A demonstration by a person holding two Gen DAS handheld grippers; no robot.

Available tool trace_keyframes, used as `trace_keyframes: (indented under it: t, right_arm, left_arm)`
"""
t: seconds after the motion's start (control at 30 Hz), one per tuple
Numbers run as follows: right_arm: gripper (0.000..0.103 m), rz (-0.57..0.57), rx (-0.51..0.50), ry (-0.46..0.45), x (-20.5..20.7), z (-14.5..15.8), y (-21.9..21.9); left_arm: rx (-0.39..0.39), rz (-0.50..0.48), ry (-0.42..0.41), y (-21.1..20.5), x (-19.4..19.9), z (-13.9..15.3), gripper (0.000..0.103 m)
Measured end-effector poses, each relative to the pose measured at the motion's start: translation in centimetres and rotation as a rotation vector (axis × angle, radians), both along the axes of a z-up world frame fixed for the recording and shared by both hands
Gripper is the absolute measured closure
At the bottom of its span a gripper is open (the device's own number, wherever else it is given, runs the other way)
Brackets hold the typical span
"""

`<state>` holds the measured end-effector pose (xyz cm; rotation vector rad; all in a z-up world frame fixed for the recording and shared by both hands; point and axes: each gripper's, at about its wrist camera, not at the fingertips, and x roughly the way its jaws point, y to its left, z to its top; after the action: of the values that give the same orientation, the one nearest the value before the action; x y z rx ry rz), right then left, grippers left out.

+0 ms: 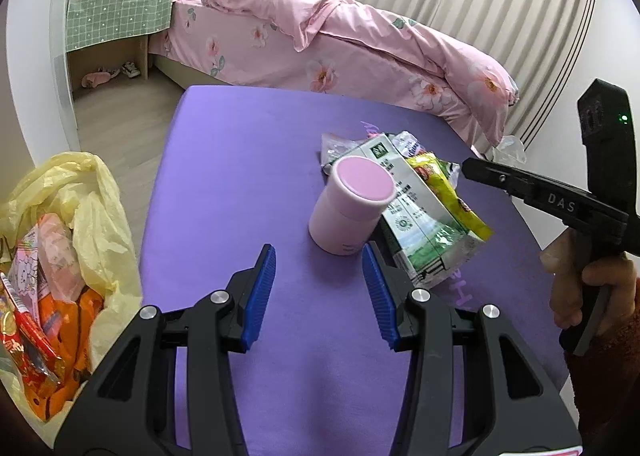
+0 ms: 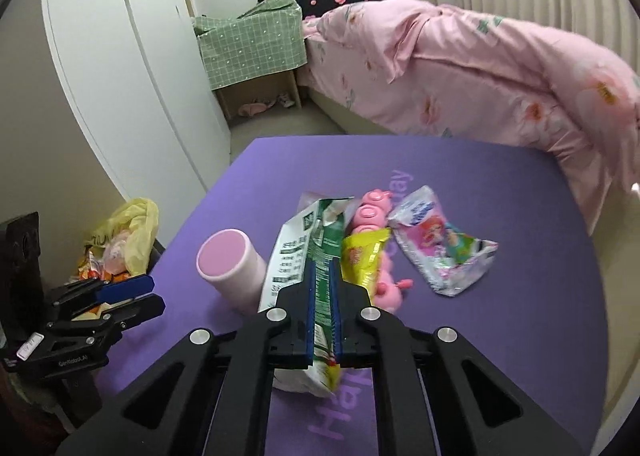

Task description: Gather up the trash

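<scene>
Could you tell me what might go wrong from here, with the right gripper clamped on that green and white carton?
1. The right gripper pinches the flattened green and white carton, which leans against the pink cylinder; lifting may tip or roll it.
2. The yellow snack wrapper overlaps the carton and may be dragged off the purple table.
3. The yellow trash bag sits beyond the open left gripper, so the carton must cross over it.

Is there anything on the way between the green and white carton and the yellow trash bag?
Yes. The pink cylinder stands on the purple mat between the carton, clamped in the right gripper, and the yellow bag.
</scene>
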<state>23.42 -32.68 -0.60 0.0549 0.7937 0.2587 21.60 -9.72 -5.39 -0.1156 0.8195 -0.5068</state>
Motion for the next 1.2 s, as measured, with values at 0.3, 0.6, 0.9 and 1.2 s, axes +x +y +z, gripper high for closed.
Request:
trace_keyframes:
  t: [0.3,0.6,0.9,1.2]
  right_arm:
    - [0.074,-0.143,-0.155,-0.085,0.2,-0.9,-4.5]
    - [0.054,-0.179,-0.105,-0.034,-0.5,-3.0,-8.6]
    - [0.054,-0.121,-0.142,-0.063,1.8,-3.1,-7.7]
    - [0.057,-0.071,-0.011,0.060,9.7,-5.5,-10.3]
  left_arm:
    - [-0.130,-0.078,0.109,-3.7,1.9,-0.1,0.054]
    - [-0.175,-0.001,0.200,-8.8,4.4,-1.9,0.046]
    - [-0.210,0.001,0.265,-9.5,5.3,-1.8,0.046]
    - [-0.240,0.008,0.294,-8.3,5.6,-2.0,0.046]
